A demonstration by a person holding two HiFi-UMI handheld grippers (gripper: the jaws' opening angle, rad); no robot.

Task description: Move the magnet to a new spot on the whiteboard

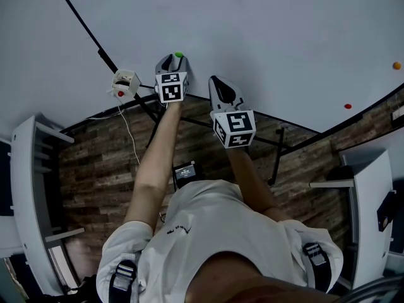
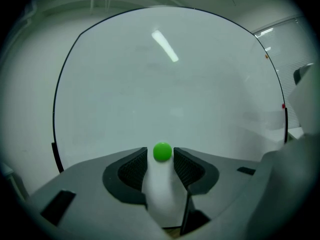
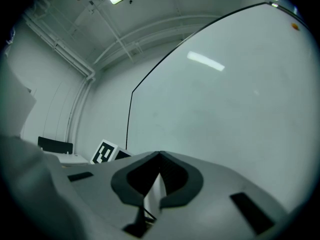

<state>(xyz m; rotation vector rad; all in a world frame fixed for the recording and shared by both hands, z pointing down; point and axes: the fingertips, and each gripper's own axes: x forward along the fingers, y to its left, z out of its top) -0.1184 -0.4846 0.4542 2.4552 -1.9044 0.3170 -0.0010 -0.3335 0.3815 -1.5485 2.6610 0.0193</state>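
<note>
Left gripper view: the left claw (image 2: pixel 160 151) is spread, its jaws standing on either side of the round green magnet (image 2: pixel 162 152) without pressing on it. The magnet sticks flat to the whiteboard (image 2: pixel 165 84), low on the board, its face turned out toward the claw. Being round, it shows no long axis. The right claw (image 3: pixel 160 154) faces the whiteboard too, its jaws pressed together on nothing. Below the whiteboard lies a wood floor (image 1: pixel 101 163).
</note>
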